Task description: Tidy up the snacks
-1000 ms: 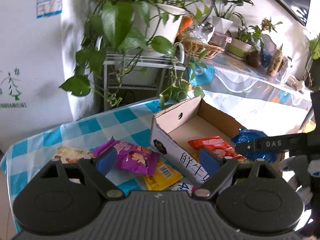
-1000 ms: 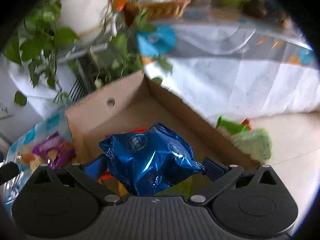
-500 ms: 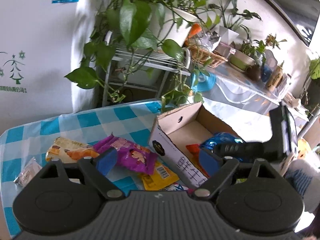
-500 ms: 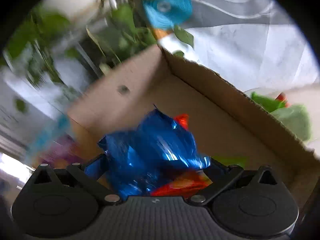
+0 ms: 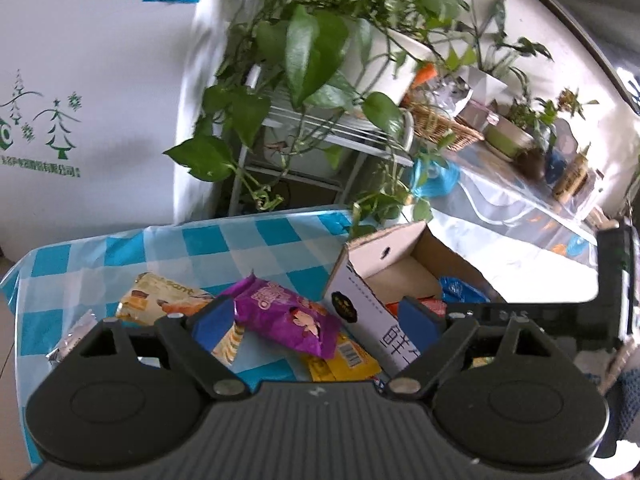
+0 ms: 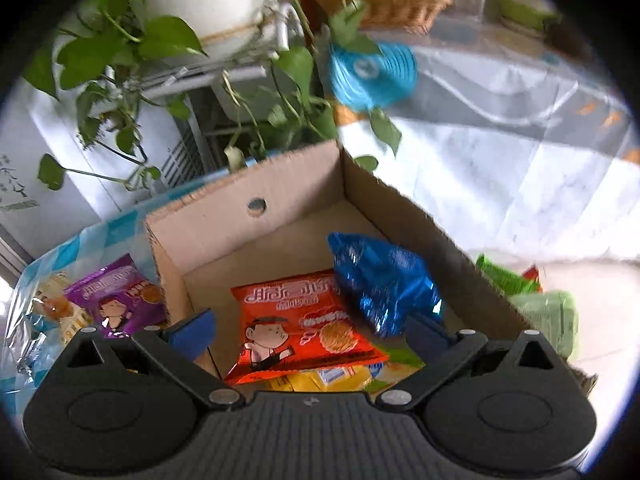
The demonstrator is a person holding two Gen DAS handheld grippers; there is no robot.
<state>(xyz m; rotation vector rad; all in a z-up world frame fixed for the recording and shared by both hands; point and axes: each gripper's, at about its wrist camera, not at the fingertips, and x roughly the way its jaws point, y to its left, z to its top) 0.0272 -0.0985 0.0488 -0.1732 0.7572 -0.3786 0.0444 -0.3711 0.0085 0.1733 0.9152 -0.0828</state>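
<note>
A cardboard box [image 6: 280,200] stands on the blue checked tablecloth [image 5: 160,248]. In the right wrist view, a shiny blue snack bag [image 6: 380,280] lies in it, free of my fingers, beside a red snack pack [image 6: 300,320] and yellow packs. My right gripper [image 6: 308,328] is open over the box. My left gripper [image 5: 316,320] is open and empty above a purple snack pack [image 5: 284,316], with the box [image 5: 384,256] to its right. The purple pack also shows in the right wrist view [image 6: 116,296].
On the cloth lie a biscuit pack [image 5: 160,300], a yellow pack [image 5: 344,360] and a silver wrapper [image 5: 72,336]. Green packs [image 6: 540,304] lie right of the box. A potted vine on a white rack [image 5: 312,80] hangs behind the table.
My right gripper has opened and let go of the blue bag, which now lies inside the box. My left gripper has tilted a little and stays open.
</note>
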